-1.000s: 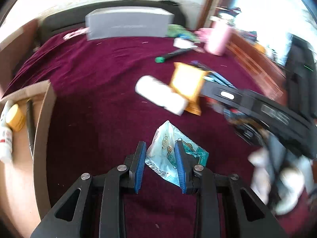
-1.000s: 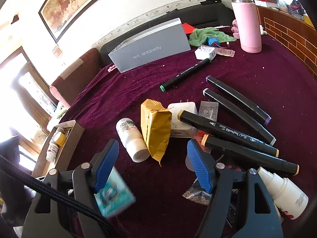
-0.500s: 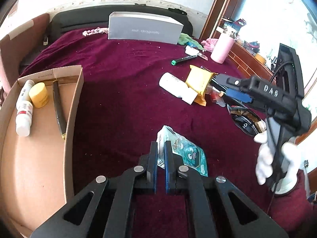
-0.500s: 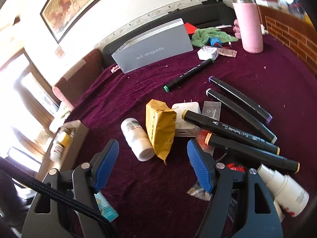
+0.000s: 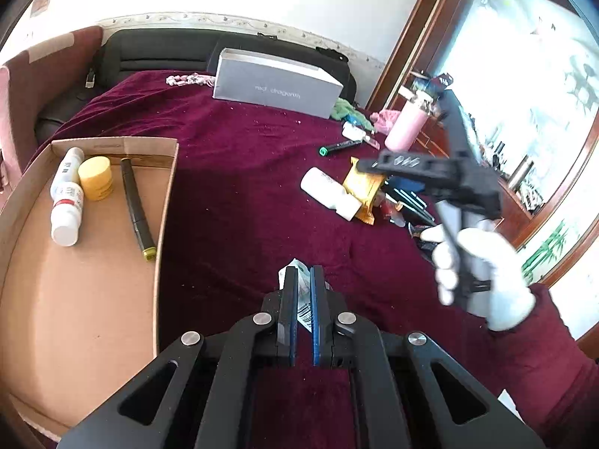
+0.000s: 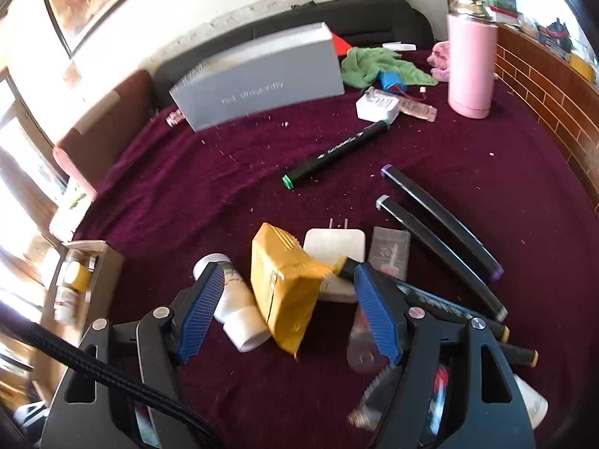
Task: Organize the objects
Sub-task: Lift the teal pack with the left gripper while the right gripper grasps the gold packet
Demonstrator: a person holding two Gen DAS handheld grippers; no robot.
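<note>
My left gripper [image 5: 302, 280] is shut on a small teal snack packet [image 5: 304, 297] and holds it edge-on above the maroon cloth, just right of the cardboard box [image 5: 164, 202]. The box holds a white bottle [image 5: 66, 196], a yellow jar [image 5: 96, 178] and a black marker [image 5: 137, 207]. My right gripper [image 6: 288, 288] is open and empty, its jaws spread on either side of a yellow packet [image 6: 286, 288], with a white bottle [image 6: 236, 307] by the left finger. The right gripper also shows in the left wrist view [image 5: 430, 172], held by a white-gloved hand.
Several black markers [image 6: 441, 224] lie right of the yellow packet, one green-capped marker [image 6: 337, 153] farther back. A white charger [image 6: 335, 249], a grey box [image 6: 258, 82], a green cloth [image 6: 378, 63] and a pink flask [image 6: 471, 63] stand toward the back. A brick ledge [image 6: 554, 97] runs along the right.
My left gripper closed on the teal packet and lifted it toward the box. My right gripper moved forward and down over the yellow packet, still open.
</note>
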